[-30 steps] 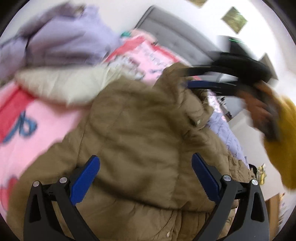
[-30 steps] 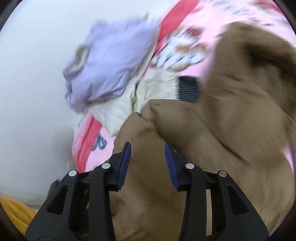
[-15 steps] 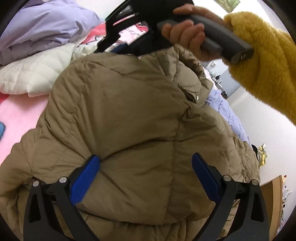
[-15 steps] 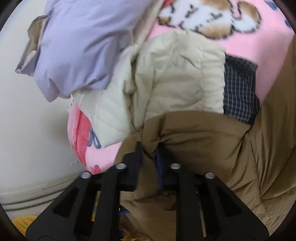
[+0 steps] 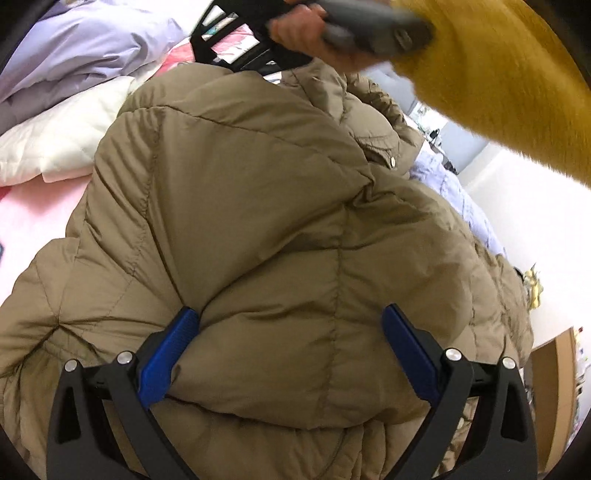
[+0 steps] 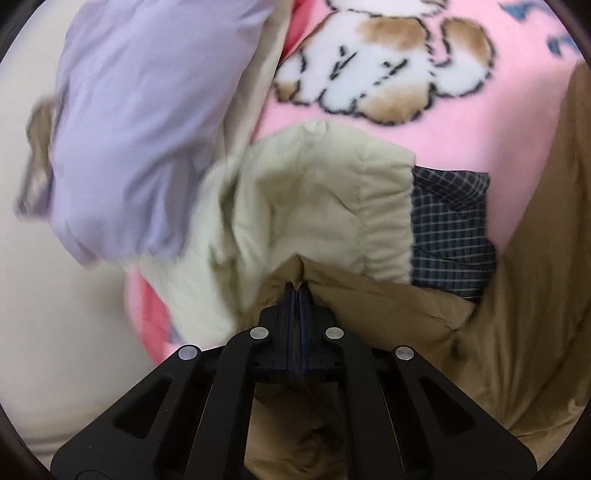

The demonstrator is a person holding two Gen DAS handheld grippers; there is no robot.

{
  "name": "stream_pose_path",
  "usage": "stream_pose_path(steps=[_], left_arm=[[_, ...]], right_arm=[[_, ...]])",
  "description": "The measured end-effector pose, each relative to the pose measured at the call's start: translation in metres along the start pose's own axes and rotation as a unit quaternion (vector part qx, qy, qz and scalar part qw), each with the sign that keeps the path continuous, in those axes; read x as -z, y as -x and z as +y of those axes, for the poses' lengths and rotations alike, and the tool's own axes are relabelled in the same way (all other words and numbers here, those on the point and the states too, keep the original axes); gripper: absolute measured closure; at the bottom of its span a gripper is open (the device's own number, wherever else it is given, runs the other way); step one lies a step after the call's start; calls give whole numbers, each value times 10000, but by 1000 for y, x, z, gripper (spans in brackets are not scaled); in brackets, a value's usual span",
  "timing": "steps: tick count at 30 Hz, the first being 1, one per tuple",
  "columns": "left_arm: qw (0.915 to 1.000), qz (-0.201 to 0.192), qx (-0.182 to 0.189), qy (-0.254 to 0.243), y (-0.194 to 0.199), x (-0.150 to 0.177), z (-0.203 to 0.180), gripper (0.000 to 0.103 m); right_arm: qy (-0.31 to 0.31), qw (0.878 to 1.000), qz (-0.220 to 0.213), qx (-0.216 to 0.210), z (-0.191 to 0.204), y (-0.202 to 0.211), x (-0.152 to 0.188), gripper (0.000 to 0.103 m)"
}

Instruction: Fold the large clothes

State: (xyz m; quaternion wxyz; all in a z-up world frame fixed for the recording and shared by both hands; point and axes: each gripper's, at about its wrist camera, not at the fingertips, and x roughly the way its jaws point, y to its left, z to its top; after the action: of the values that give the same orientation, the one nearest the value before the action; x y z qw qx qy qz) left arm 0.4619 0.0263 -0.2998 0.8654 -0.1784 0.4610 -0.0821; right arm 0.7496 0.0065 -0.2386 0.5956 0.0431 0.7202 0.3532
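One brown puffer coat [image 5: 280, 236] is seen, spread over a bed covered by a pink blanket [image 6: 461, 144] printed with a cartoon animal. Four other garments can be counted: a lilac jacket [image 6: 140, 122], a cream quilted jacket [image 6: 314, 206], a dark checked shirt [image 6: 450, 229], and a pale lilac quilted piece [image 5: 454, 192] showing past the coat's far right edge.

Two hand-held grippers are present. The left hand-held gripper [image 5: 291, 354] is held with its blue pads spread wide, and a bulge of the coat's padding is pressed up between them without being clamped. The right hand-held gripper [image 6: 296, 295] is seen with its pads pressed together, pinching a fold of the coat's edge just ahead of its tips; the cream jacket lies directly beyond that pinch, the checked shirt ahead and to the right, the lilac jacket ahead and to the left.

In the left wrist view, the coat's long axis runs away from the left hand-held gripper, its snap-buttoned collar end at the far side. The coat's lower portion is cut off by the frame. The right hand-held gripper [image 5: 243, 33] appears there only partly, beyond the coat, blurred, gripped by a hand [image 5: 306, 33] in a mustard fleece sleeve [image 5: 498, 81]. The checked shirt is largely hidden beneath the cream jacket and the coat.
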Motion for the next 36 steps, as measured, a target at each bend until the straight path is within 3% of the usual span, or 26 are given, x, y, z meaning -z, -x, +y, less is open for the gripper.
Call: stream_pose_path(steps=[3,5,7,8,9,10,11,13,16,18,20,26,28,30,33,36], left_arm=[[10000,5,3,80,-2,-1,-1,6],[9999,-34,32,159,1,-2,1,6],[9995,-83,100,275,9,-3,7,6],[9992,-138,114,361,12,-3,10,7],[9987,-185,155,459,16,-3,13,7],[9979,-234,200,569,20,-3,16,7],[9974,-293,193,622,24,-3,18,7],[9971,-383,173,627,29,-2,19,7],[9982,-341,136,483,27,-1,16,7],[9986,-332,155,384,25,0,14,7],[9988,-282,160,378,23,0,14,7],[9988,-218,242,372,22,2,11,15],[9992,-156,230,281,21,2,9,15],[9995,-29,189,248,14,2,8,15],[9999,94,108,97,7,3,3,15],[9999,75,-12,-119,9,3,-2,15]], right_arm=[[457,9972,-23,594,11,-4,-3,102],[379,9979,-41,524,11,-1,-1,101],[568,9978,-180,278,17,14,9,93],[726,9970,-256,89,20,25,16,77],[918,9948,-419,-157,25,42,27,52],[1064,9926,-546,-228,29,51,36,41],[1272,9895,-645,-223,35,62,45,36],[1615,9855,-529,19,40,66,61,39],[1666,9845,-127,526,35,43,66,57],[1694,9841,2,541,34,23,68,87],[1724,9841,132,415,33,11,69,97],[1777,9814,-319,650,29,47,83,101],[1550,9851,-240,709,17,52,81,101],[1222,9891,-96,811,-4,42,80,101],[1221,9866,-159,1068,-16,19,76,101],[1133,9885,-383,921,-18,14,76,100]])
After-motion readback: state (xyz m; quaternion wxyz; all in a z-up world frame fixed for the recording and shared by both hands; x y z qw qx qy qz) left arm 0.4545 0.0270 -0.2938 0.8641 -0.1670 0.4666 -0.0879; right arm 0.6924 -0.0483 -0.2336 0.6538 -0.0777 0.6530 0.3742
